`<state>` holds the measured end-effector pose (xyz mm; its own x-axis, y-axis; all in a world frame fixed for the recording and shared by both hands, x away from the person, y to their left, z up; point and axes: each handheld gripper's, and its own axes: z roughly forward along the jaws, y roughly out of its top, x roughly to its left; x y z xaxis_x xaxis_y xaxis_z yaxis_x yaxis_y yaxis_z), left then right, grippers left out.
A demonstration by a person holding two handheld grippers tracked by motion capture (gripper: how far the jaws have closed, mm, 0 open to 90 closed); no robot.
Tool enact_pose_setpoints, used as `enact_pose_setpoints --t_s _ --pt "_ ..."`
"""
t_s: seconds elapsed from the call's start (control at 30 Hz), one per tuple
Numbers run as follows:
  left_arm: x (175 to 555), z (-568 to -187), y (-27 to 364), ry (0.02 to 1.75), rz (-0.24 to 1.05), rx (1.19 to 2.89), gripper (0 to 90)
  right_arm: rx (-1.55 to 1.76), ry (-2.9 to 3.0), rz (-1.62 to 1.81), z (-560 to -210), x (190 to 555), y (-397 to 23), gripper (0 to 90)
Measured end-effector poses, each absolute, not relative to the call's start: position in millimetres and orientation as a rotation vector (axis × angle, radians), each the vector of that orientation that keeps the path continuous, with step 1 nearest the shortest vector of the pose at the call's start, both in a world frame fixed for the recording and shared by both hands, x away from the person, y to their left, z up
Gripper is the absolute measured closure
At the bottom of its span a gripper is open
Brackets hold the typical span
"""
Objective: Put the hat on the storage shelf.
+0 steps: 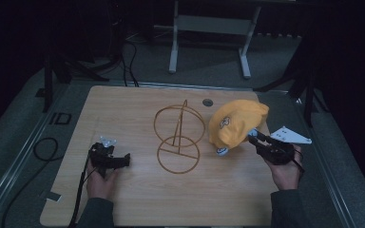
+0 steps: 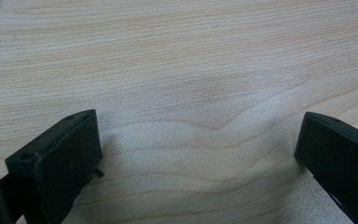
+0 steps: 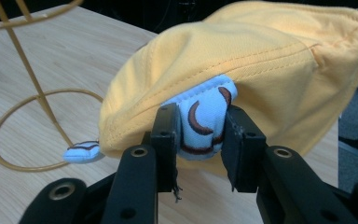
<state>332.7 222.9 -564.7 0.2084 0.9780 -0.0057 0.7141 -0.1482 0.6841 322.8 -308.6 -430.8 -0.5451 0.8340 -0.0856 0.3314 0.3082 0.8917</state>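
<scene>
The right gripper (image 3: pixel 199 135) grasps the yellow cloth hat (image 1: pixel 235 122) by a pale-blue padded ear with brown curved markings (image 3: pixel 204 119), which sits clamped between the two black jaws. In the high view the right gripper (image 1: pixel 255 138) shows at the 4 o'clock side of the table, and the hat hangs from it just above the light wooden tabletop (image 1: pixel 138 102), at 3 o'clock from the wire stand.

Hidden or unclear: the hat's underside and its far side are out of sight in both views. A small pale emblem (image 1: pixel 225 122) on its crown is too small to read. The right edge of the hat is cut off in the right gripper view. A second pale-blue ear (image 3: pixel 83 151) pokes out at the hat's lower rim, partly covered by the cloth.

The left gripper (image 2: pixel 196 154) rests at 8 o'clock on the table; its jaws stand wide apart with bare wood between them, released. In the high view the left gripper (image 1: pixel 123 160) points towards 3 o'clock.

Counts: one hat, two visible ears, one gold wire stand (image 1: pixel 178 138) made of two rings and an upright rod, two grippers, one white three-cornered plate (image 1: pixel 290 135) at 3 o'clock near the table edge.
</scene>
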Motion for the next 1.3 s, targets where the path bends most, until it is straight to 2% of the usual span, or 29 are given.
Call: enact_pose_setpoints --t_s 0.5,0.97,1.3 --pt "333 -565 223 1.566 0.612 1.929 0.4 0.990 2.012 1.286 -409 321 -303 67.9" --pt "333 -565 223 1.566 0.612 1.930 0.4 1.292 1.959 1.235 -427 358 -333 65.2" --pt "333 -565 223 1.565 0.612 1.929 0.4 1.393 1.967 1.154 -441 363 -341 60.2"
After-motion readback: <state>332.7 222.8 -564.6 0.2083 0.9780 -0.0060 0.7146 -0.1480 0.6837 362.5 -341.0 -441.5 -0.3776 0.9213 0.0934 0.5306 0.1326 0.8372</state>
